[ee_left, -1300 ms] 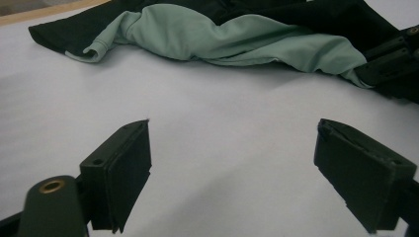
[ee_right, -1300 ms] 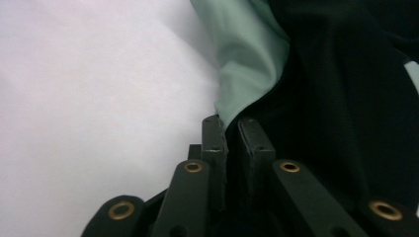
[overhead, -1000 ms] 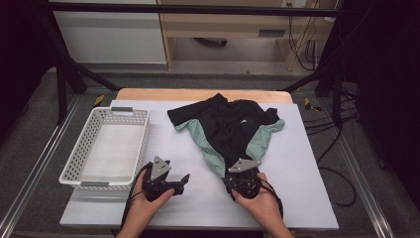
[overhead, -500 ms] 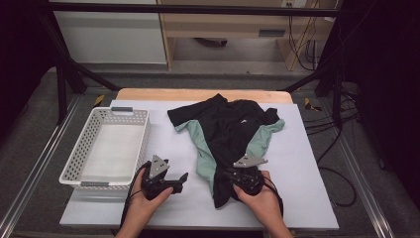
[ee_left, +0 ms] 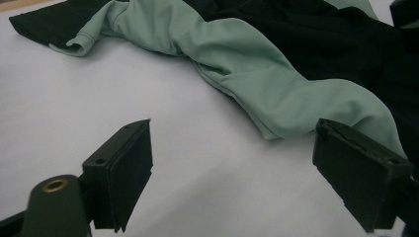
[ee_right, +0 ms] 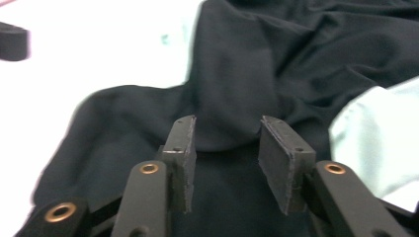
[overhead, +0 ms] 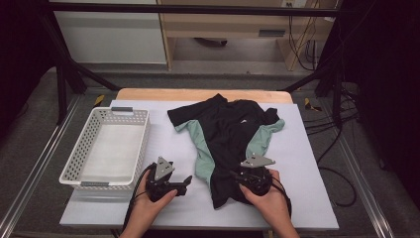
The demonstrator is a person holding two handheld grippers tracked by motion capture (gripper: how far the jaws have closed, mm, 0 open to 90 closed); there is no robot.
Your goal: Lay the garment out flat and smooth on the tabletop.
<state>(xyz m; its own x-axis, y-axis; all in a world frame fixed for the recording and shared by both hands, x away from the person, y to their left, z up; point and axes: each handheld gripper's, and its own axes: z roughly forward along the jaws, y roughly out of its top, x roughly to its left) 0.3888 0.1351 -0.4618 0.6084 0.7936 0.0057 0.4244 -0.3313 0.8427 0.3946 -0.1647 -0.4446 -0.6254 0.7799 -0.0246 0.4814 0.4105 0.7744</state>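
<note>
Since a second ago the right gripper [overhead: 236,174] pulled the shirt [overhead: 229,131] nearer; its jaws have just been opening, fabric loose between them, while the left gripper [overhead: 187,181] rests level, spread wide.

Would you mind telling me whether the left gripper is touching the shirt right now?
Apart. In the left gripper view the left gripper stands open over bare table, and the shirt lies beyond its jaws, with a visible gap.

Left gripper [overhead: 185,179], right gripper [overhead: 236,174]: black bodies, grey triangular plates, brass rivets, black cables.
</note>
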